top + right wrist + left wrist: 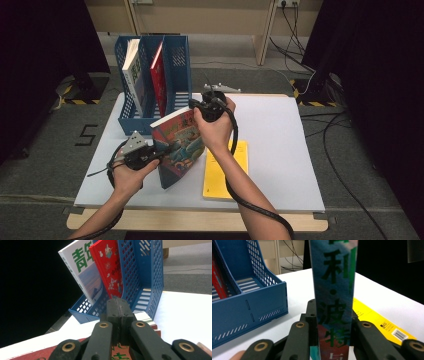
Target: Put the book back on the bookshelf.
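Books: I count four, two in the blue rack (177, 75), one yellow book (226, 172) lying flat.
Left gripper (150, 152): I'm clamping the colourful book (180, 145) by its spine.
Right gripper (210, 109): jaws closed, resting on its top edge.
Room: open table (280, 140) to the right.

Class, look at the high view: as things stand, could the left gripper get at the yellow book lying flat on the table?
Probably not yet: the left gripper is shut on the colourful book, which stands between it and the yellow book.

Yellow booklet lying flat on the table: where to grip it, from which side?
Grip the yellow booklet at its near short edge, coming in low from the person's side. It lies flat on the table, so only an edge gives a bite; the near one lies closest to the table's front edge, while the colourful book crowds its left.
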A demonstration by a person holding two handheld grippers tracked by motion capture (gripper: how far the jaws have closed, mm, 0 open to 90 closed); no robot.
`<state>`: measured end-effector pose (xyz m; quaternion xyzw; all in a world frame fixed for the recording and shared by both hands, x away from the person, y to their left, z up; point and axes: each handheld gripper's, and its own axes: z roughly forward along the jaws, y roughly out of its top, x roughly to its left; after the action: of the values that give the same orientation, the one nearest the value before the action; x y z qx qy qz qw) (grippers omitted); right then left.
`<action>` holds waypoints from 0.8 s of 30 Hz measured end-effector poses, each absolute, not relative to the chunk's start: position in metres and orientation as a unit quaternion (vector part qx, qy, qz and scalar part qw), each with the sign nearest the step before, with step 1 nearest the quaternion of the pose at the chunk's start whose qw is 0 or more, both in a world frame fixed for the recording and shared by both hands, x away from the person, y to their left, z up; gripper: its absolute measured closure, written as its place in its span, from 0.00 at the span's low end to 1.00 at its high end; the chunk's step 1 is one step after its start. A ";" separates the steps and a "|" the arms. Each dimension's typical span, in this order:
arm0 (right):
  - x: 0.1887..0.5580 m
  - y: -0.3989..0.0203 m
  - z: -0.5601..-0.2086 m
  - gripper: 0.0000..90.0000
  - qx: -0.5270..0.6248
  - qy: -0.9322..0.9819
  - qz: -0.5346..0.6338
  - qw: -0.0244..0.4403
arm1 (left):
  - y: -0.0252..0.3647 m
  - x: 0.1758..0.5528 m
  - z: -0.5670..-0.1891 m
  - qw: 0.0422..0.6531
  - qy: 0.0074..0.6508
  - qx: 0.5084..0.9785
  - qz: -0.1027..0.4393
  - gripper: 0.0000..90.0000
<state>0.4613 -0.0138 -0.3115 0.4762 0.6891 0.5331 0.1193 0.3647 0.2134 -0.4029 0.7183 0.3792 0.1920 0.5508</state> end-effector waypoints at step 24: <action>0.472 -0.012 -0.332 0.93 0.497 0.702 0.500 0.100 | 0.250 0.351 -0.411 0.543 0.386 0.707 0.237 0.81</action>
<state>0.4716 -0.0123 -0.3324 0.4966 0.7022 0.5002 0.1002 0.3508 0.2501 -0.4114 0.7070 0.3855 0.2372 0.5434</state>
